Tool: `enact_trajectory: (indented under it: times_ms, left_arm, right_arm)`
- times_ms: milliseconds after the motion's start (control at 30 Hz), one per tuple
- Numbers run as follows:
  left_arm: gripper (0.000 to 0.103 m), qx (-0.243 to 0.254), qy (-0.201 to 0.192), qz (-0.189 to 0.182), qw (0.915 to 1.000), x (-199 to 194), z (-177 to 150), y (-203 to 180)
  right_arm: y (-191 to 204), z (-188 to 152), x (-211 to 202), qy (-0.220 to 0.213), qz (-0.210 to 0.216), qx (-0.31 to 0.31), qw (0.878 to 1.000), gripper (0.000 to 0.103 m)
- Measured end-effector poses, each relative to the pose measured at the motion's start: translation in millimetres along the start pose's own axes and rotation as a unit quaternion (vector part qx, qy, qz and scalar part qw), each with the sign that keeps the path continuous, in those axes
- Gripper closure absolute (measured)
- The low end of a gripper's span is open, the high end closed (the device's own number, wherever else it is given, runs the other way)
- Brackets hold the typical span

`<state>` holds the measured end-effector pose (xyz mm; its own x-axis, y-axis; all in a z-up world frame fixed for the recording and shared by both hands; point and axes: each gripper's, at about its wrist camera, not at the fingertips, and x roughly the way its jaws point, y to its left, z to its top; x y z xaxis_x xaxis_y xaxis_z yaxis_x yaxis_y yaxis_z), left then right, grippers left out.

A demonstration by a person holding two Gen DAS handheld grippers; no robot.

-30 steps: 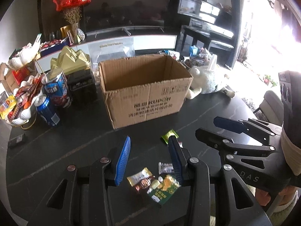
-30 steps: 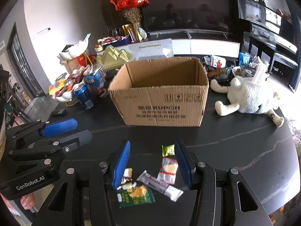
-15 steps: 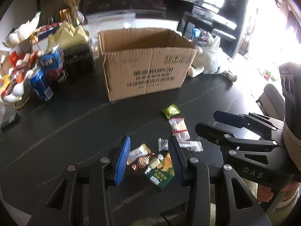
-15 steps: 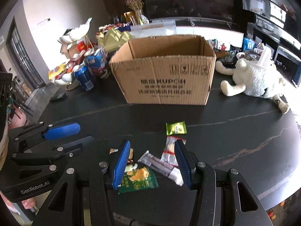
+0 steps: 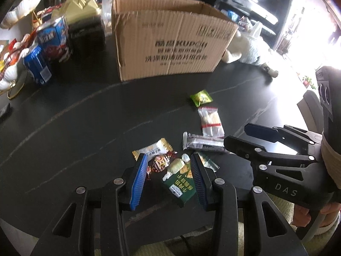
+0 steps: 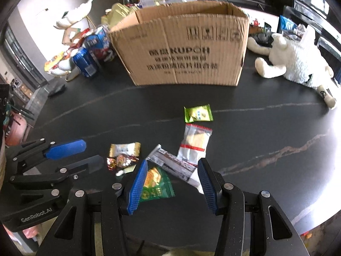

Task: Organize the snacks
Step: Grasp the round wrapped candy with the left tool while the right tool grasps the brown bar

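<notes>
Snacks: six loose packets on dark surface (image 5: 64, 128), near front edge. Cardboard box (image 6: 183, 49), open-topped, stands behind them. Plush toy (image 6: 298, 64) lies right of box. Left gripper (image 5: 168, 170) and right gripper (image 6: 172, 177): both released, holding nothing, jaws straddling green packet (image 6: 155, 185).

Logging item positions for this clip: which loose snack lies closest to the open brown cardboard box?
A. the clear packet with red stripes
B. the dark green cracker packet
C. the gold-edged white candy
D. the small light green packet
D: the small light green packet lies nearest the open brown cardboard box, with the clear red-striped packet and the remaining snacks farther back toward both open grippers.
</notes>
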<state>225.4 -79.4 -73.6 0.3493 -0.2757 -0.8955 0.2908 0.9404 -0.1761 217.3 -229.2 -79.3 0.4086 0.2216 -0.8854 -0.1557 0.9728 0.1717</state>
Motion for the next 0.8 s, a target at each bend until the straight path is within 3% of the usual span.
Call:
enact_trajectory:
  times_ms: [400, 800]
  left_arm:
    - [0.065, -0.015, 0.039, 0.0, 0.9991, 29.5, -3.0, 6.6]
    - [0.067, -0.021, 0.059, 0.012, 0.998, 50.8, 2.3, 10.5]
  right_arm:
    - [-7.5, -0.6, 29.8, 0.045, -0.001, 0.006, 0.999, 0.053]
    - [-11.6, -0.8, 46.9, 0.066, -0.03, 0.0, 0.997, 0.053]
